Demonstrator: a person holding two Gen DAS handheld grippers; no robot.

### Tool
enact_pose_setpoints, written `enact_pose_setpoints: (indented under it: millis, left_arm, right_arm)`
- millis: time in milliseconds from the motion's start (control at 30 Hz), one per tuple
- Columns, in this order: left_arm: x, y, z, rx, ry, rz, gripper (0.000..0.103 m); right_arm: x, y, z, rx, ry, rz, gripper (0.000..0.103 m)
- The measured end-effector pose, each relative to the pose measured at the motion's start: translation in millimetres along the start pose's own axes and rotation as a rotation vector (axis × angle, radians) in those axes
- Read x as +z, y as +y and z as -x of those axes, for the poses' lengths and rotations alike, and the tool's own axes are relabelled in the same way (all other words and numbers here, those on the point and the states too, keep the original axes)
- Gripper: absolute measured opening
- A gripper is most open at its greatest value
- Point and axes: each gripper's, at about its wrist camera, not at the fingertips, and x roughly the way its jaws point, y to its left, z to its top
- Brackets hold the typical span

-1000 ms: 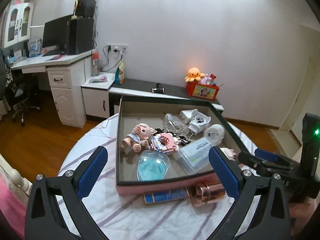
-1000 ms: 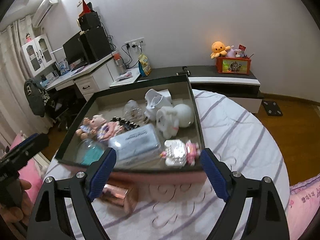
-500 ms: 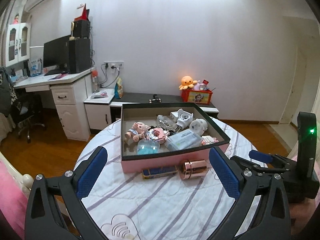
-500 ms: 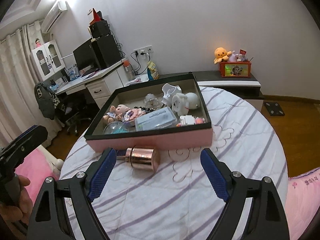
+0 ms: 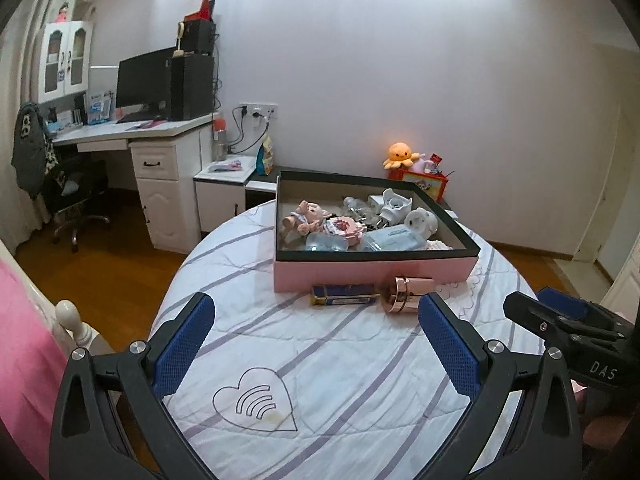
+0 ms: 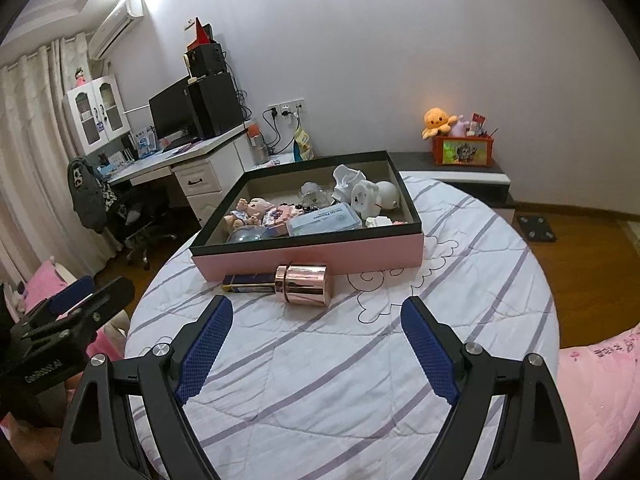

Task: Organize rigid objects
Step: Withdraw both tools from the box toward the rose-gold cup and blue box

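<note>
Both tools gape wide and empty: the left tool (image 5: 316, 334), the right tool (image 6: 316, 330). At frame centre, touching the pink box (image 6: 320, 254), the rose-gold canister (image 6: 306, 284) lies sideways, long axis left-right, cap leftward. It looks rigid, slick and roll-prone; grip across its body. The blue carton (image 6: 248, 283) lies lengthwise beside it.

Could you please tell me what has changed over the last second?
Both tongs, left and right, pulled back from the box, open and empty throughout. Nothing was taken or released. The box, the copper jar and the blue pack in front of it stayed put.
</note>
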Motion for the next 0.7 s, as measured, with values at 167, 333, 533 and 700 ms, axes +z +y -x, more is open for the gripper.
enact_pose_setpoints:
  millis: [167, 333, 533, 700]
  left_arm:
    - [-0.8, 3.0, 2.2, 0.006, -0.003, 0.006, 0.103]
    - [-1.7, 4.4, 1.3, 0.004, 0.003, 0.005, 0.103]
    - [-2.5, 3.7, -2.9, 0.002, 0.01, 0.008, 0.103]
    - [-4.1, 6.0, -9.8, 0.007, 0.02, 0.018, 0.103]
  right_arm:
    - [0.9, 6.4, 2.2, 0.002, -0.005, 0.019, 0.088]
    - [0.9, 7.9, 3.0, -0.001, -0.006, 0.018, 0.088]
    - [2.0, 4.9, 2.1, -0.006, -0.006, 0.014, 0.088]
    - [2.9, -0.4, -1.7, -0.018, -0.005, 0.008, 0.088]
